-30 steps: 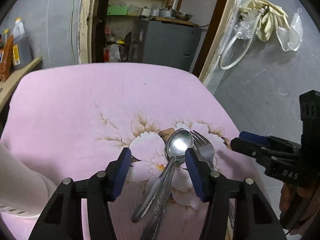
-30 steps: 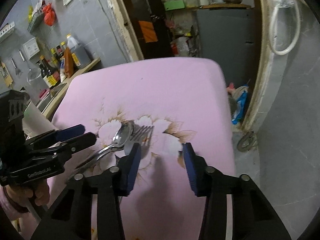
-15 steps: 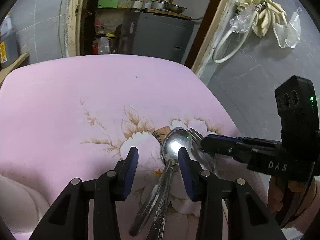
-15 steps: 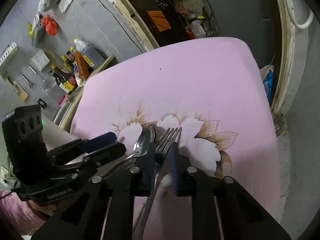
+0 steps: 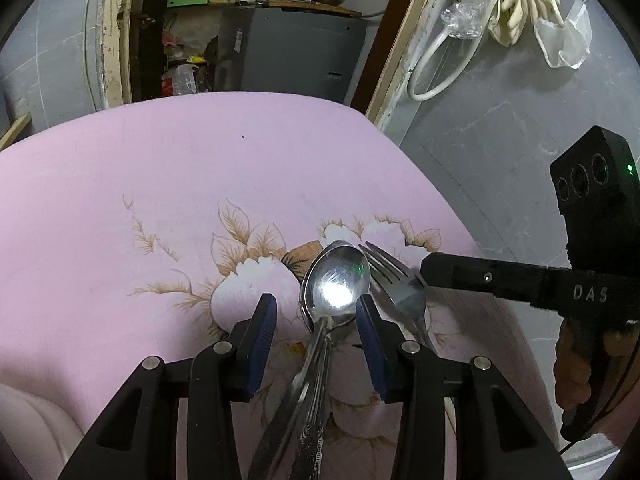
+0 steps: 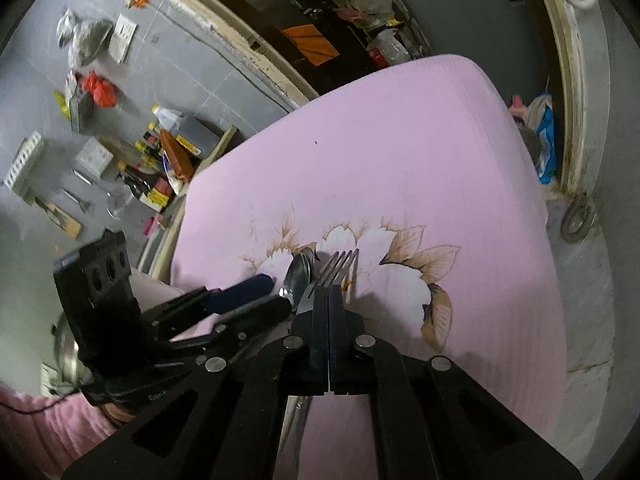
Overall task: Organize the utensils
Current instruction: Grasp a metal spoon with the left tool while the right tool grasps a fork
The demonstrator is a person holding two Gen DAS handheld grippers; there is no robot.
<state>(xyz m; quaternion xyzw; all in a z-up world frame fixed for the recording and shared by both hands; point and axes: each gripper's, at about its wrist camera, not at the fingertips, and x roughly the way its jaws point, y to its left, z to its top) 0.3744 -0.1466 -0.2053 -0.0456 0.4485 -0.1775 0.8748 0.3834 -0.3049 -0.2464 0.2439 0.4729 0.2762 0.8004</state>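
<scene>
On a pink flowered cloth [image 5: 168, 184] lie a spoon [image 5: 335, 284] and a fork [image 5: 394, 280], side by side, heads pointing to twelve o'clock in the left wrist view; a second handle seems to lie under the spoon's, though I cannot tell what it belongs to.

The right gripper [image 6: 329, 292] is clamped shut on the fork just behind its tines, which stick out past the pads toward twelve o'clock in the right wrist view. Its jaws have just been closing, with the fork's neck between them.

The left gripper [image 5: 316, 316] stands part open, straddling the spoon's neck: one pad at nine o'clock of the bowl's base, the other at three o'clock. The right-hand pad looks close to the bowl's edge, but I cannot tell whether it touches. Nothing is pinched yet.

Both pieces look like polished steel: stiff, fairly light, not fragile, and probably slippery. A grip near the head, as on the fork, leaves a long handle to swing or twist in the pads. The spoon's narrow neck is probably the best hold; the curved bowl would likely squirt out. The overlapping handles may drag along when one is lifted.
</scene>
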